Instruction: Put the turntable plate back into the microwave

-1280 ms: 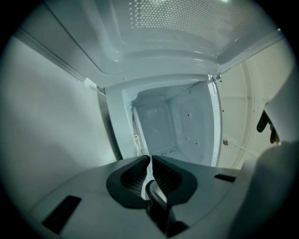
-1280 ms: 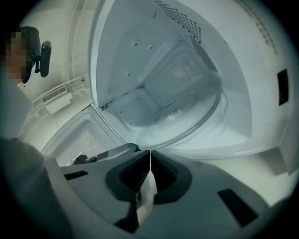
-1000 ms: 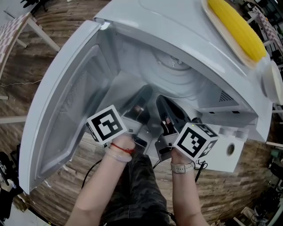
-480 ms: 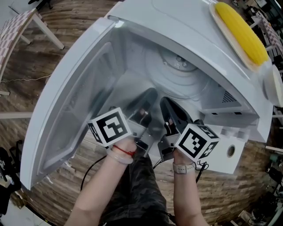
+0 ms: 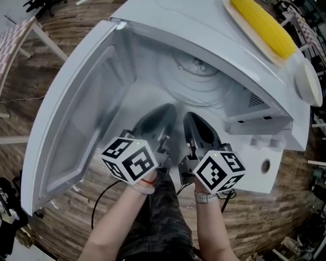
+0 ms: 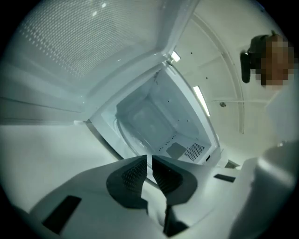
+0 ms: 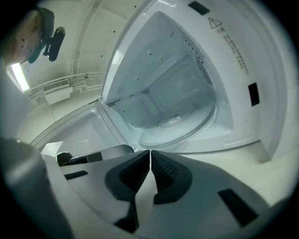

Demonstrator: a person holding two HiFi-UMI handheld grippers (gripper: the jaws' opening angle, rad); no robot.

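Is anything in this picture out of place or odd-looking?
Only one thing: a corn cob lies on a tray on top of the microwave, an unusual spot. Inside, the turntable plate appears seated flat, with nothing spilled or broken. The door stands wide open.

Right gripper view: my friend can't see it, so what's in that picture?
The glass turntable plate lies on the floor of the open microwave. The right gripper, jaws shut and empty, points toward it, and the open door is at the left.
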